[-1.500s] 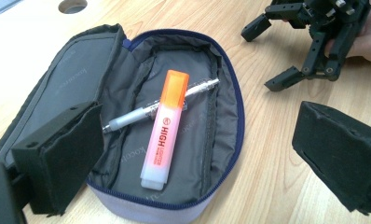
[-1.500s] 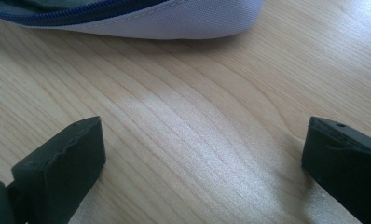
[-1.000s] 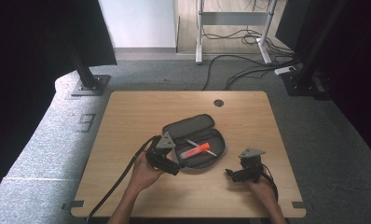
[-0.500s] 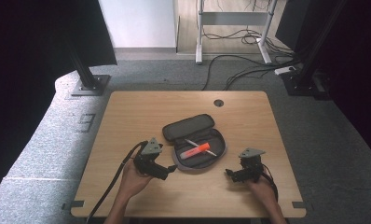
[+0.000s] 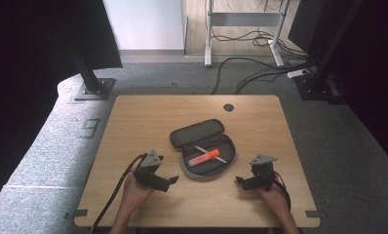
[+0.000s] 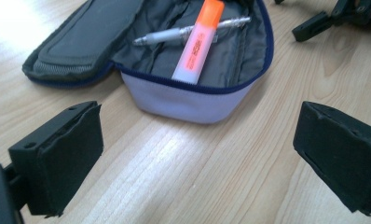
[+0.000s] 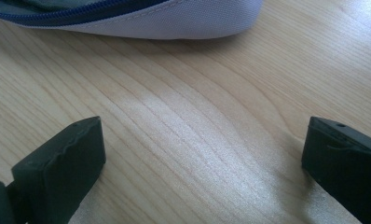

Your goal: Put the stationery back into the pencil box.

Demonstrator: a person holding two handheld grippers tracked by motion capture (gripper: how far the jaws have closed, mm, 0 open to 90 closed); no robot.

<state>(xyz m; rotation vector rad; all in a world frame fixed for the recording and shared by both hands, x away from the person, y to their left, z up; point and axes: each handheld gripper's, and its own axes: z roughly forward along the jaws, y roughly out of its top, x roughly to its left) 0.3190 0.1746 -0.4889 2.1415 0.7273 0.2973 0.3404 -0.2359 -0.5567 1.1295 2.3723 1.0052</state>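
Note:
An open pencil case point(image 5: 204, 146) lies mid-table, lid flap folded back. Inside it rest an orange highlighter point(image 5: 203, 157) and a silver pen point(image 5: 209, 152). The left gripper view looks at the case point(image 6: 193, 100) from close by, with the highlighter point(image 6: 198, 42) and the pen point(image 6: 188, 32) in its grey lining. My left gripper point(image 5: 168, 183) sits low on the table, left of the case, jaws wide apart and empty point(image 6: 197, 154). My right gripper point(image 5: 241, 181) rests right of the case, open and empty point(image 7: 204, 163), with the case's pale edge point(image 7: 174, 23) just ahead.
The wooden table point(image 5: 133, 122) has a round cable hole point(image 5: 228, 107) at the back. A black cable point(image 5: 116, 190) trails from the left gripper over the front edge. Dark stands and floor cables lie beyond the table.
My left gripper has drawn back from the pencil case toward the front left of the table and now sits apart from it. The right gripper has stayed put.

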